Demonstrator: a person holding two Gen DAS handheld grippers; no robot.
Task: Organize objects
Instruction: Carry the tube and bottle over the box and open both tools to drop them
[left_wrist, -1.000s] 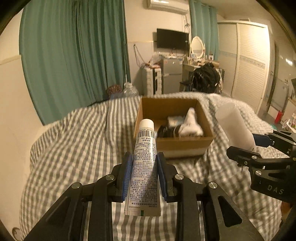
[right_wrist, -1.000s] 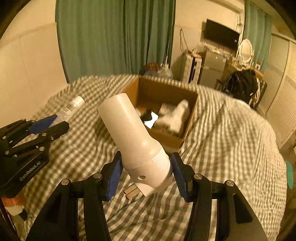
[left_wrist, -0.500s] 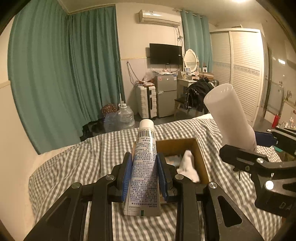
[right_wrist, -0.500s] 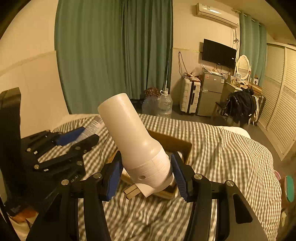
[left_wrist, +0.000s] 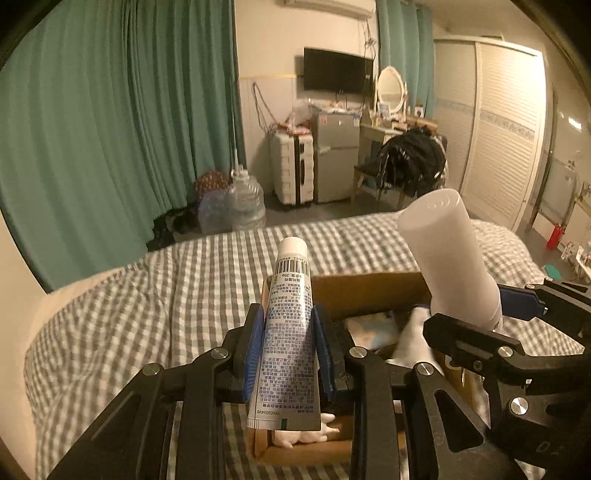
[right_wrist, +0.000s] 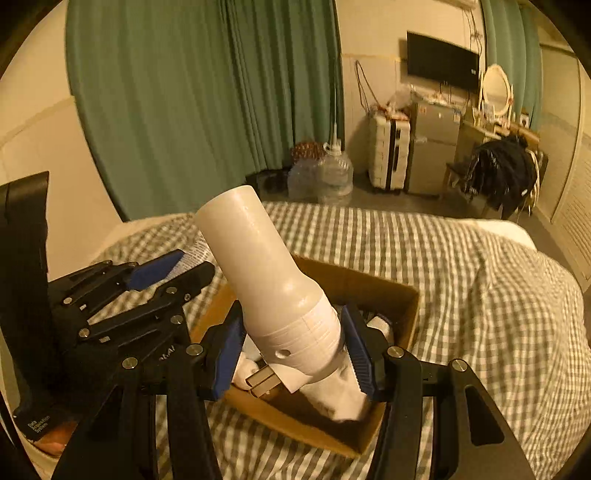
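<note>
My left gripper (left_wrist: 288, 349) is shut on a white printed tube (left_wrist: 290, 314) with a white cap, held over the near left corner of an open cardboard box (left_wrist: 369, 291). My right gripper (right_wrist: 293, 354) is shut on a white plastic device with a long round barrel (right_wrist: 266, 273), held above the box (right_wrist: 402, 295); the device also shows in the left wrist view (left_wrist: 447, 254). The box sits on the bed and holds a white object (left_wrist: 413, 339) and other small items, partly hidden.
The bed has a grey checked cover (left_wrist: 147, 314). Green curtains (left_wrist: 110, 129), water jugs (left_wrist: 243, 203), a white suitcase (left_wrist: 291, 170), a small fridge (left_wrist: 336, 155), a chair with dark clothes (left_wrist: 410, 162) and a white wardrobe (left_wrist: 498, 129) stand beyond the bed.
Both grippers have moved forward and now hang over the box, each still holding its object. The box sits much closer beneath them than before.
</note>
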